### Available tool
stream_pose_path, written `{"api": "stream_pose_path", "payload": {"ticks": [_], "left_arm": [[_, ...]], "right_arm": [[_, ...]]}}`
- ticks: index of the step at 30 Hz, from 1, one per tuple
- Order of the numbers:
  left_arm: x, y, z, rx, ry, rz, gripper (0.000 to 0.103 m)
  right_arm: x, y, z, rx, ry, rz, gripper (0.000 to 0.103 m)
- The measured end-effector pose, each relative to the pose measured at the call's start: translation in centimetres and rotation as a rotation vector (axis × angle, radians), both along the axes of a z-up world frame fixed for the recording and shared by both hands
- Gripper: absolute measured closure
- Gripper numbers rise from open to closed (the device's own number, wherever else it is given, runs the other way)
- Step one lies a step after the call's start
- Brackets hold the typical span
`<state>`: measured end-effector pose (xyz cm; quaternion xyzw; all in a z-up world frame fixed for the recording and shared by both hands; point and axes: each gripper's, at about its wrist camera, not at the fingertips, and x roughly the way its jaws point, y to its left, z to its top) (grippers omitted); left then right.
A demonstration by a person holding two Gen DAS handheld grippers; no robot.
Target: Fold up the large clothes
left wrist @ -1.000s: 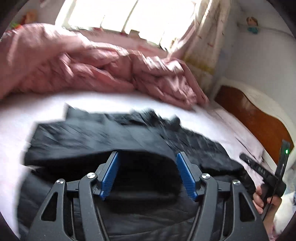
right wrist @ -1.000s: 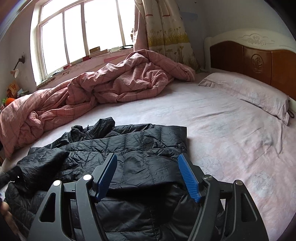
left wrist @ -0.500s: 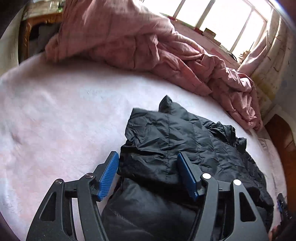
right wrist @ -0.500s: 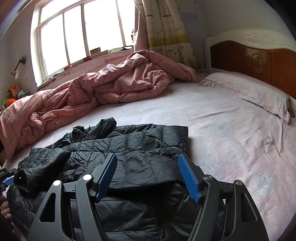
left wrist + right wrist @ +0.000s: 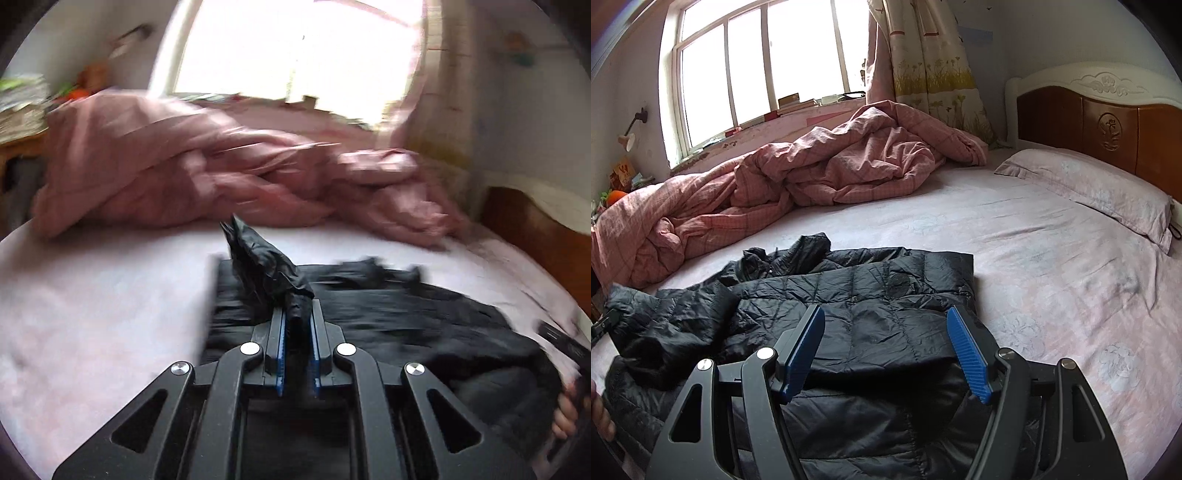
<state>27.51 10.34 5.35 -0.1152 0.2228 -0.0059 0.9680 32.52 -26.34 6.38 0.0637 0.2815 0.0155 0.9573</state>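
Observation:
A black quilted jacket (image 5: 871,288) lies spread on the bed, with one sleeve (image 5: 672,317) bunched at its left. In the left wrist view the jacket (image 5: 406,306) stretches off to the right. The jaws of my left gripper (image 5: 297,314) are closing tight on a bunched fold (image 5: 258,258) of it; the blue pads press the fabric, which sticks up past the tips. My right gripper (image 5: 885,317) stands open over the jacket's near part, with the cloth lying slack below its fingers. A hand (image 5: 565,410) shows at the right edge.
A crumpled pink quilt (image 5: 812,184) is heaped along the far side under the window (image 5: 757,66). A pillow (image 5: 1089,188) rests against the wooden headboard (image 5: 1108,125) at right. The pale pink sheet (image 5: 1034,277) is bare to the jacket's right.
My left gripper went from wide open to shut on a fold of the jacket, and its view swung round toward the window. The right gripper stayed still and open.

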Motion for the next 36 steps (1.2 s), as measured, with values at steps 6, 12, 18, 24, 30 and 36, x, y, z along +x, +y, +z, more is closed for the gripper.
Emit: {"api": "stream_pose_path", "payload": {"ticks": [6,12,18,24,30,36], "left_arm": [[-0.2,-7.6,-0.5,0.132,0.021,-0.152,0.093],[0.2,-12.3,-2.1,0.086,0.113,-0.331,0.093],[0.1,-14.7,-2.8,0.021,0.15,-0.439,0.093],[-0.4,-15.7,-2.9,0.074,0.137,-0.451,0.093],[-0.1,-15.3,-3.1,0.052,0.138,-0.451,0.093],[-1.1,-15.3,-2.4,0.056,0.073,-0.482,0.091]], "right_arm": [[-1.3,1.7,1.0,0.015,-0.047,0.148,0.032],[-1.3,3.5,0.5,0.199,0.032,0.373,0.032],[-1.5,5.1,-0.3,0.213,0.071,0.455,0.038],[-1.7,5.1,-0.5,0.284,0.081,0.505,0.055],[-3.5,5.1,1.1,0.3,-0.014,0.581,0.058],[-2.8,7.3,-0.4,0.213,0.081,0.604,0.089]]}}
